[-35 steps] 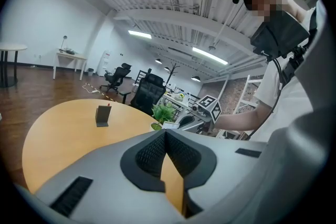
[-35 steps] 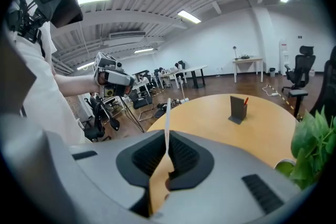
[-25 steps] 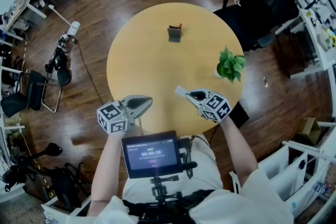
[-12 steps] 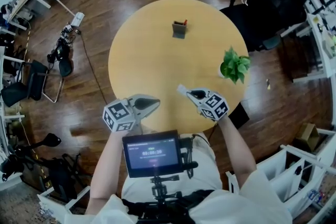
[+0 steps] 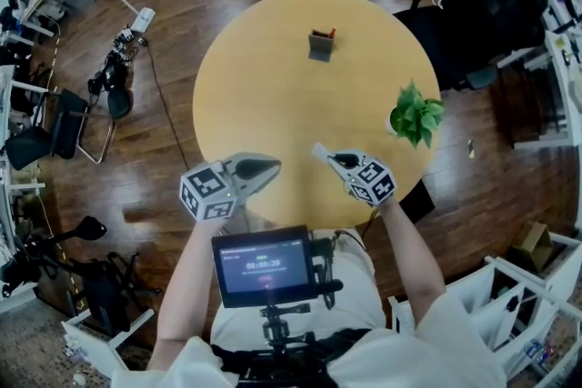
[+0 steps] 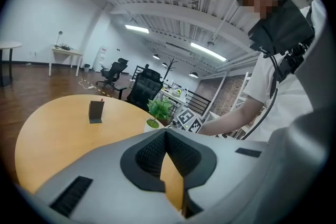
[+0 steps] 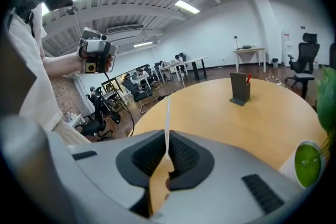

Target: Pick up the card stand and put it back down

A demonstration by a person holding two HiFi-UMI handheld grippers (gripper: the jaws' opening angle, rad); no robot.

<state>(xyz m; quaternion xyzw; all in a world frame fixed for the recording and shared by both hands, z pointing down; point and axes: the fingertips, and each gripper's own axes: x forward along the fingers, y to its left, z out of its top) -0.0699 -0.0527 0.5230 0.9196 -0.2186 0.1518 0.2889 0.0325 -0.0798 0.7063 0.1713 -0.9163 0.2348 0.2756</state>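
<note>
Basically, nothing of the task was gripped yet. Nearest, the left gripper (image 5: 270, 165) was held over the near table edge, its jaws pressed together with nothing between them. The right gripper (image 5: 328, 158) was clamped on a thin white card (image 7: 167, 122), seen edge-on and sticking out past the pads.

The card stand (image 5: 319, 45) was seen upright on the far part of the round table (image 5: 264, 86), well apart from both grippers, with a small red thing (image 7: 248, 77) at its top edge.

The step in hand was judged to be the reach toward the stand.
- To be done well, one gripper's jaws would have to be opened before arrival.
- The upright panel would be approached from above and squared up, with the pads closed on the panel, not the foot.
- The lift would be kept vertical and the stand set back flat.
- With the right gripper taken up by the card, the empty left was judged the easier choice.
- The potted plant (image 5: 416, 114) near the right rim was to be kept clear of.

Materials were noted as follows.
- The gripper bodies were smooth grey plastic, with black ribbed pads meeting in a V.
- The card was thin and looked stiff.
- The tabletop was smooth pale wood.
- The plant was leafy green, in a small white pot (image 6: 151, 125).
- The stand was a dark grey flat slab on a small foot, judged light and easily tipped.
</note>
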